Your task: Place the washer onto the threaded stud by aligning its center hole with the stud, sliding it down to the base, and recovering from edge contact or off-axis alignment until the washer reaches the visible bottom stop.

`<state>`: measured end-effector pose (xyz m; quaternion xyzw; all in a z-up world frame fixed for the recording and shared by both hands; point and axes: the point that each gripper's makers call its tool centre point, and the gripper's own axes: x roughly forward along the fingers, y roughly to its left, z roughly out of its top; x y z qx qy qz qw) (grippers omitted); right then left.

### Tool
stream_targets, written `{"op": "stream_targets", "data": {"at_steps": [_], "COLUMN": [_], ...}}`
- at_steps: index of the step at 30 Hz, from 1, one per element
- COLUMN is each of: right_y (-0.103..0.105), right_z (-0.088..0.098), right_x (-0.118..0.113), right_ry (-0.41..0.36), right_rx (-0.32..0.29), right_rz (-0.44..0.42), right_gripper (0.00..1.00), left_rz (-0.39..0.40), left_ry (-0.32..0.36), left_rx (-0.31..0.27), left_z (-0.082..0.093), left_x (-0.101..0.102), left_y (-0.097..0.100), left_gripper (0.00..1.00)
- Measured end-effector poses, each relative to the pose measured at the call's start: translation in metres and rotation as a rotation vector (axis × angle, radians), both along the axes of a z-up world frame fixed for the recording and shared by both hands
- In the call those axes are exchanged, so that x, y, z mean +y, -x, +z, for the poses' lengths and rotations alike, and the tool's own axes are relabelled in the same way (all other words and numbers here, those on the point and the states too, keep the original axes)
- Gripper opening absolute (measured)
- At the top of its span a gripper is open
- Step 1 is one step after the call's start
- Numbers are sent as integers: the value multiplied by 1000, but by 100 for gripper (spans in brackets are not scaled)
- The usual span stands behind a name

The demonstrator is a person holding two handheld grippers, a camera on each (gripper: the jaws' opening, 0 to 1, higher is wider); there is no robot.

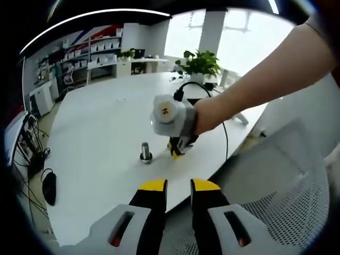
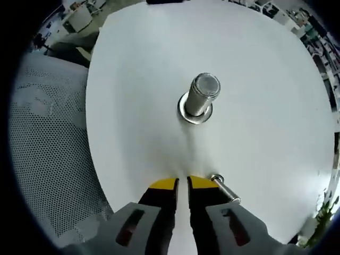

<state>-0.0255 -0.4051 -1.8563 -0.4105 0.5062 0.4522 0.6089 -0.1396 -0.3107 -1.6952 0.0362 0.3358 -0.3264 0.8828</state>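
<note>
The threaded stud (image 2: 202, 93) stands upright on the white table (image 2: 255, 64), with a silver ring that looks like the washer (image 2: 194, 115) lying flat round its foot. My right gripper (image 2: 183, 184) hovers just short of the stud. Its yellow-tipped jaws are a narrow gap apart with nothing between them. In the left gripper view the stud (image 1: 146, 151) is small at mid-table, and the right gripper (image 1: 177, 150), held by a person's hand (image 1: 210, 114), points down just to its right. My left gripper (image 1: 178, 186) is back at the table's near edge, open and empty.
A small metal pin (image 2: 225, 190) lies on the table against the outside of my right gripper's right jaw. A white mesh chair (image 1: 287, 186) stands by the table's near edge. A potted plant (image 1: 199, 65) and a black cable (image 1: 226, 133) are at the far side.
</note>
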Motion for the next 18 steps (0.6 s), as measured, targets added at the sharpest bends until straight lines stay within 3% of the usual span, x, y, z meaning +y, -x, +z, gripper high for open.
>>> {"op": "stream_targets", "data": {"at_steps": [10,14,18], "right_y": [36,34,36], "right_z": [0,1,2], "right_x": [-11,-11,-11], "right_ry": [-117,-162,-175], "right_rx": [-62,-83,-100], "right_rz": [-23,-115,-138], "right_gripper": [13,13,12], "left_rz": [-6,-25,-30], "left_ry": [1,-6,-12], "left_rx": [-2,9,23], "left_z": [1,-2,-4], "left_x": [-1,-3,-3], "left_y": [1,4,6], "left_gripper": [15,15,15]}}
